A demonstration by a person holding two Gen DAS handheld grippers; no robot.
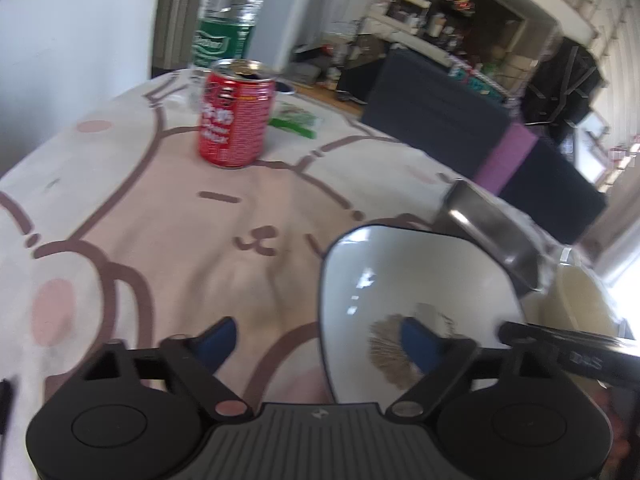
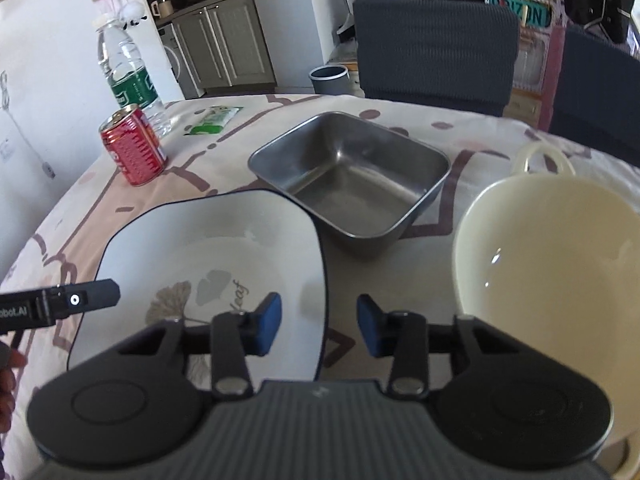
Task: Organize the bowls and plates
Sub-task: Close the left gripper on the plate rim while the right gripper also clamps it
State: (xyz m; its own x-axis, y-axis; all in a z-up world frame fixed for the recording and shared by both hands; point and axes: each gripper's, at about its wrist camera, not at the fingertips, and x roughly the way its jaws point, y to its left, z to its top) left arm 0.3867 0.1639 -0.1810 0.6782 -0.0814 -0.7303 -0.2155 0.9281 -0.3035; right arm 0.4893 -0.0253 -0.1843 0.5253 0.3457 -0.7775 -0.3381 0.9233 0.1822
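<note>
On the cartoon-print worktop (image 2: 192, 168) sits the square white plate (image 2: 208, 264), and both grippers are straddling its rims! Left gripper (image 1: 324, 340) has its jaws apart, one blue pad over the plate's leaf print, the other out over the cloth, nothing pinched. Right gripper (image 2: 318, 326) stands part-way apart, one pad above the plate's right rim, the other off it; no contact that I can make out. Danger now: a thin, glossy rim could slip out of a one-sided pinch, or the plate could tip if the two grippers lift unevenly. Watch the neighbours: the steel tray (image 2: 352, 176) is touching or just beside the plate's corner at one o'clock, and the cream bowl (image 2: 548, 264) sits close at three o'clock, so a sideways slide could knock either. Red can (image 2: 134, 148), water bottle (image 2: 128, 76) and green packet (image 2: 214, 120) stand well clear around eleven.
</note>
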